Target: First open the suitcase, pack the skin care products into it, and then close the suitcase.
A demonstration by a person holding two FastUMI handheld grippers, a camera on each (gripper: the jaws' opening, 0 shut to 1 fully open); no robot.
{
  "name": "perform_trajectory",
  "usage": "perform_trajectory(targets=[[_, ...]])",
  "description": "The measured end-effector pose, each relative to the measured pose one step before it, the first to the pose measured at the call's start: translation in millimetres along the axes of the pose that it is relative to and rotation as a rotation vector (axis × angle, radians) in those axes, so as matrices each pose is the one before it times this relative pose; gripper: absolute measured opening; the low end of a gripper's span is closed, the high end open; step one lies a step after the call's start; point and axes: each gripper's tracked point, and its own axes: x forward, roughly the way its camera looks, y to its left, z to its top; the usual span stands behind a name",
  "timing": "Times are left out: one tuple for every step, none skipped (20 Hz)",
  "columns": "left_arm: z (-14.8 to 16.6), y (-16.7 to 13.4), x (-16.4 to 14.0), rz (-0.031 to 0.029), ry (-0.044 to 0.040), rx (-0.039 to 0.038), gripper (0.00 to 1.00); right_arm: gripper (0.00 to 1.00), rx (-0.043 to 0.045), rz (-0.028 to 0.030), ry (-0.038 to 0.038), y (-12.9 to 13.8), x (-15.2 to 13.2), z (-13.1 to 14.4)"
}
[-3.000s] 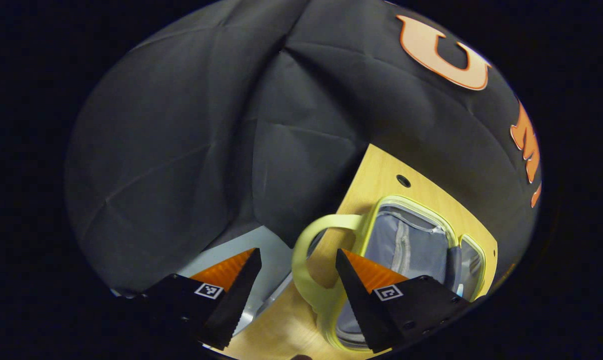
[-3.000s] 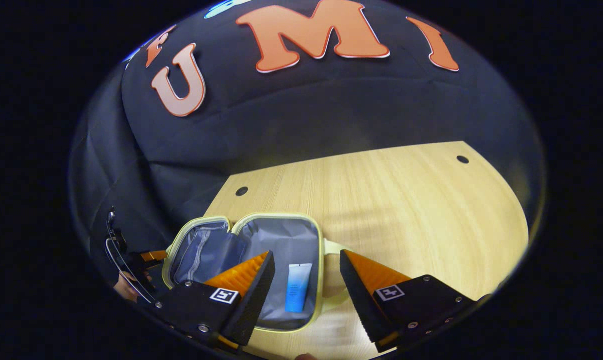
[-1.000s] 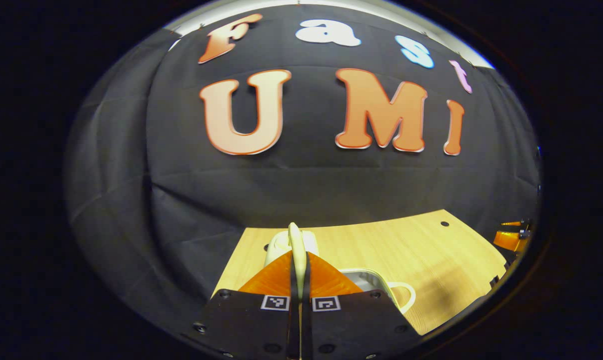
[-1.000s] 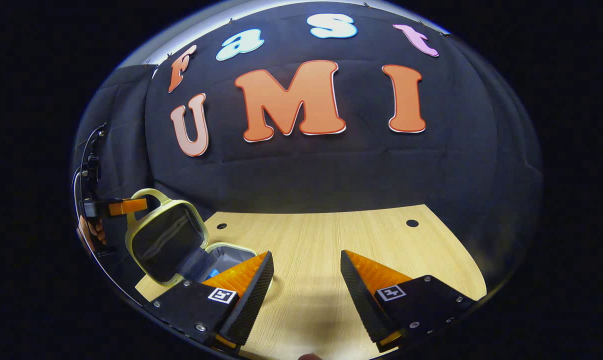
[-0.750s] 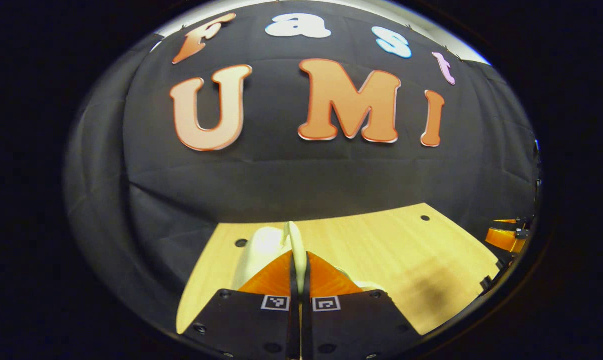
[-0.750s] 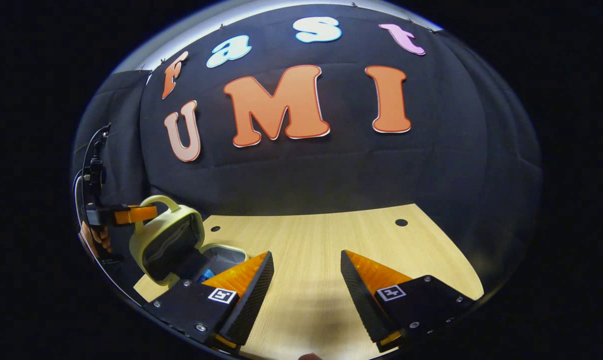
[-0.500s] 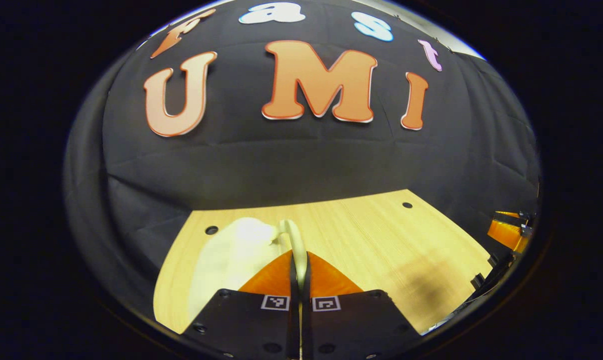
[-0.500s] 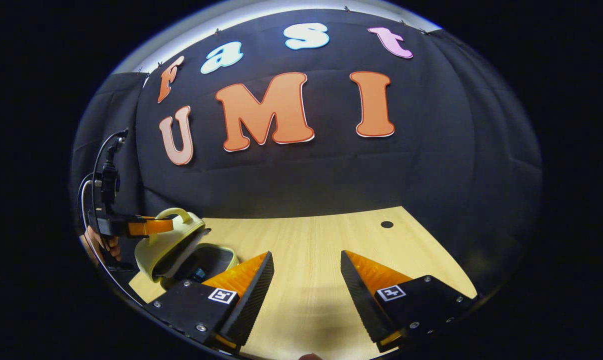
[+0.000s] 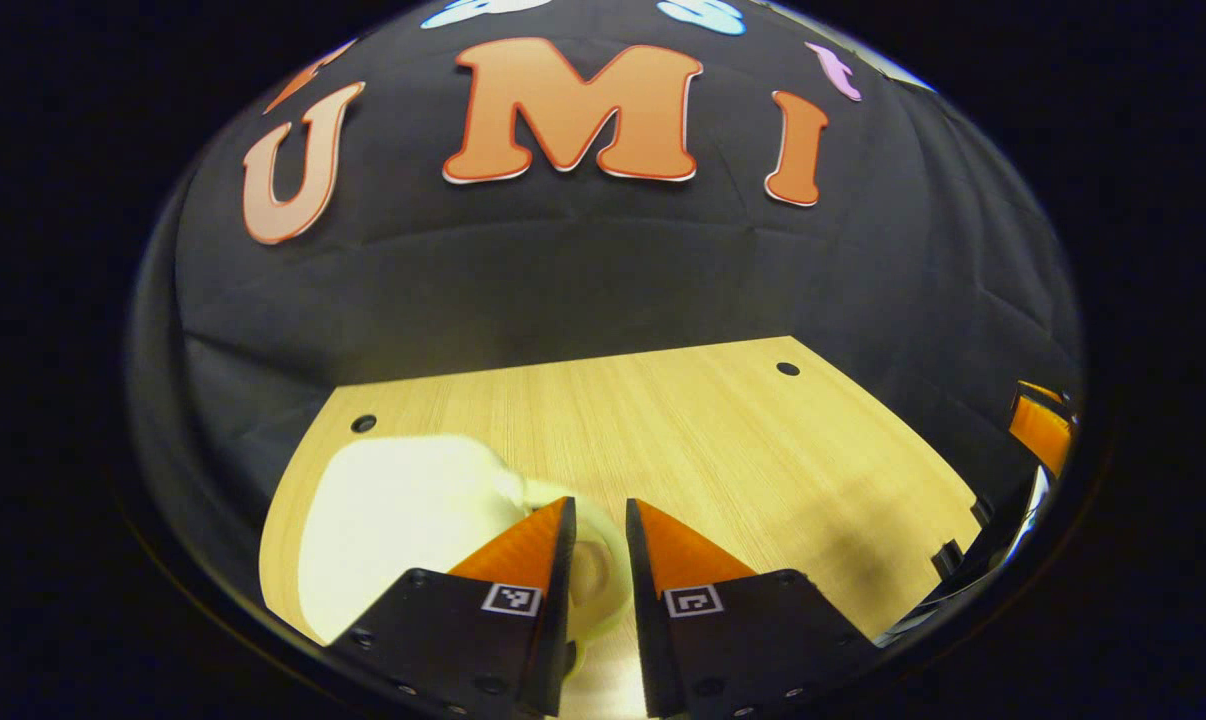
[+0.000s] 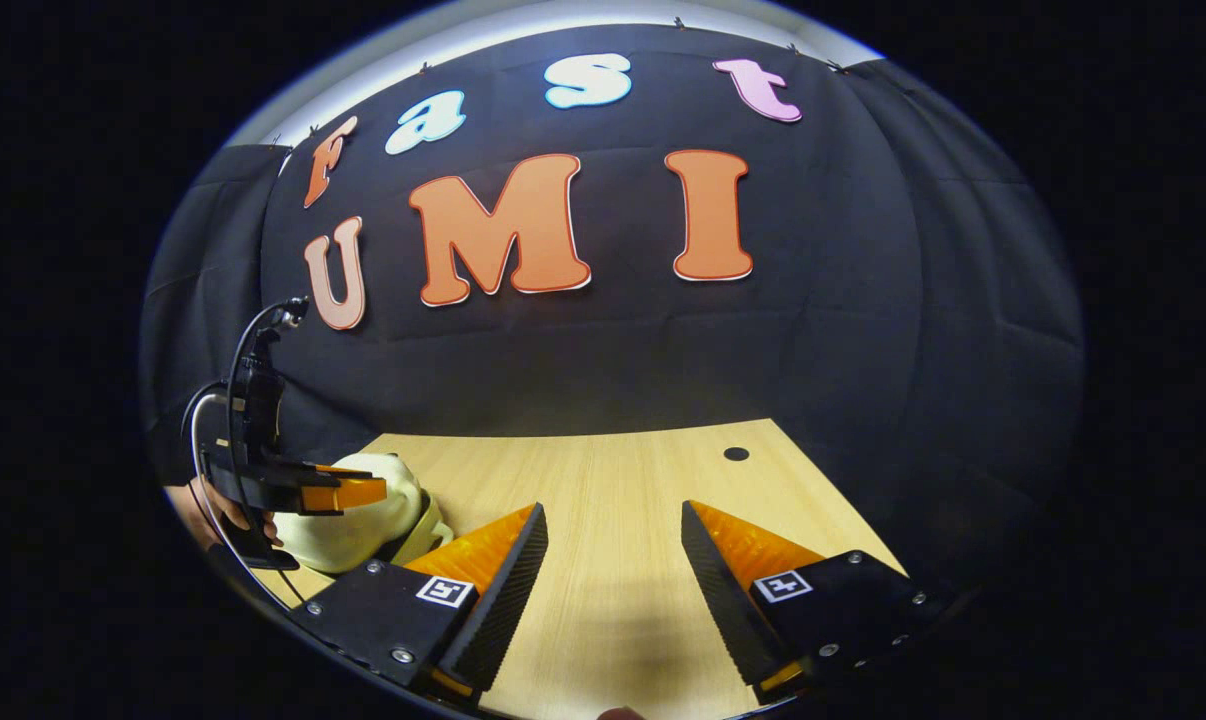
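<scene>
Wooden tabletop (image 9: 723,440) carries the pale yellow suitcase (image 9: 393,520), lid down, near its left edge. My left gripper (image 9: 595,520) sits just beside the suitcase at its handle (image 9: 603,570), fingers parted, grasping nothing. My right gripper (image 10: 613,540) hangs released, well apart from the suitcase.

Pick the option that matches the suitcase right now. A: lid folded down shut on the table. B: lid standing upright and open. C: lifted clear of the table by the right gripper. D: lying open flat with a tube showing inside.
A: the pale yellow suitcase lies closed on the table, and the left gripper has its fingers parted around the handle.
</scene>
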Motion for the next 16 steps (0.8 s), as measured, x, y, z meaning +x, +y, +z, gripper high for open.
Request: perform_trajectory(targets=[[8.82,-7.54,-0.9,-0.00947,-0.02405,0.02094,0.32,0.87,-0.00142,-0.00554,-0.00648,-3.57,-0.57,1.67],[8.23,-8.1,-3.75,-0.0108,-0.02145,0.01219,0.3,0.87,0.00194,0.00021,-0.00777,-2.24,-0.47,1.92],[7.58,-5.49,-5.11,-0.0039,-0.0156,0.00688,0.34,0.87,0.00097,-0.00115,-0.00628,-1.69,-1.44,2.86],[6.75,-6.96,0.5,-0.00246,-0.02453,0.00146,0.44,0.87,-0.00219,0.00118,-0.00902,-0.22,0.11,2.36],[8.33,-7.12,-2.23,-0.00558,-0.02687,-0.00172,0.55,0.87,-0.00596,-0.00204,-0.00946,0.44,1.03,2.6],[9.22,-5.71,-4.06,-0.00321,-0.02618,-0.00443,0.66,0.87,-0.00838,0.00122,-0.00763,-0.2,1.28,2.76],[8.69,-4.01,-2.35,0.00412,-0.03005,-0.0017,0.67,0.87,-0.00926,-0.00237,-0.00982,0.55,0.96,2.95],[9.36,-5.19,2.38,0.00784,-0.02915,-0.0026,0.72,0.87,-0.01029,0.00054,-0.0094,-0.26,1.2,2.45],[10.29,-4.91,-5.58,0.00251,-0.03074,-0.00537,0.74,0.87,-0.00861,-0.00013,-0.01084,0.83,0.33,3.64],[7.76,-2.92,-5.23,0.00999,-0.03342,-0.00767,0.83,0.87,-0.01035,-0.00025,-0.01546,1.01,1.49,5.04],[8.34,-4.36,-4.37,0.00331,-0.03101,-0.00813,0.87,0.87,-0.01071,-0.00262,-0.01892,0.29,1.63,5.78],[6.13,-2.59,-2.92,0.01156,-0.03163,-0.00064,0.89,0.87,-0.0107,-0.00353,-0.01737,-0.05,1.71,4.89],[8.19,-0.25,-3.65,0.01738,-0.02007,-0.00265,0.89,0.87,-0.00824,-0.00173,-0.01954,-0.45,2.11,6.15],[5.32,-0.82,-2.76,0.00792,-0.02764,-0.00722,0.89,0.87,-0.00777,-0.00012,-0.01779,0.87,1.21,4.11],[7.42,0.02,-2.91,0.0146,-0.02426,-0.00683,0.9,0.87,-0.00905,0.00133,-0.02041,0.94,2.18,4.69],[4.99,-1.51,-4.21,0.01051,-0.02335,-0.00021,0.93,0.86,-0.01175,-0.00338,-0.02099,-0.16,3.97,3.66]])
